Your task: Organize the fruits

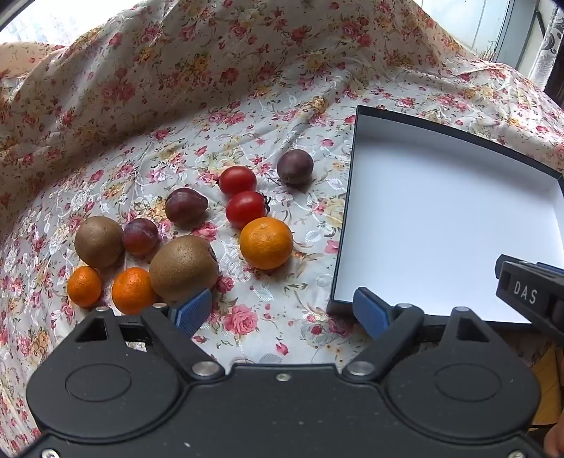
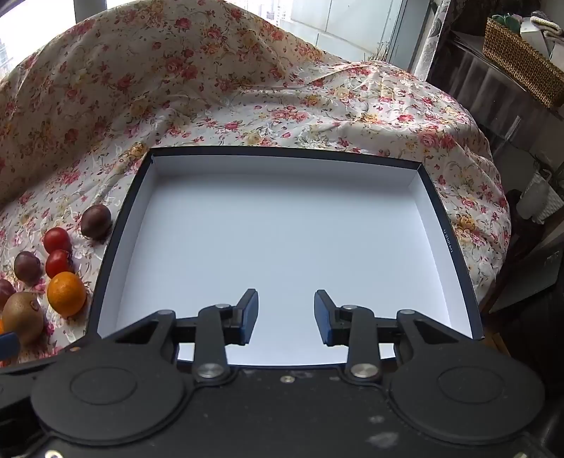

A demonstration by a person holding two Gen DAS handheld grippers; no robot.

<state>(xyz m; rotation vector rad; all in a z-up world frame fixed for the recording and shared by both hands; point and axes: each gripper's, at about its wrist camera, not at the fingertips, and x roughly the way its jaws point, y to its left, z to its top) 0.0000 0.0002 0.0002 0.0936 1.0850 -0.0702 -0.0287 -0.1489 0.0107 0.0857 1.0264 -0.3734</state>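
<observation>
Your box: matt white card inside, dark smooth rim. Cloth under fruit: floral woven fabric, faint sheen, creased. Kiwis fuzzy, dull; tomatoes glossy; oranges dimpled. Your fingers: ribbed blue pads, matt black plastic, metal pins.

A floral cloth drapes the tabletop and rises in a hump along its far edge. Behind it, windows let in bright daylight. Past the right edge, a woven basket sits on a dark shelf, beside a lace curtain.
</observation>
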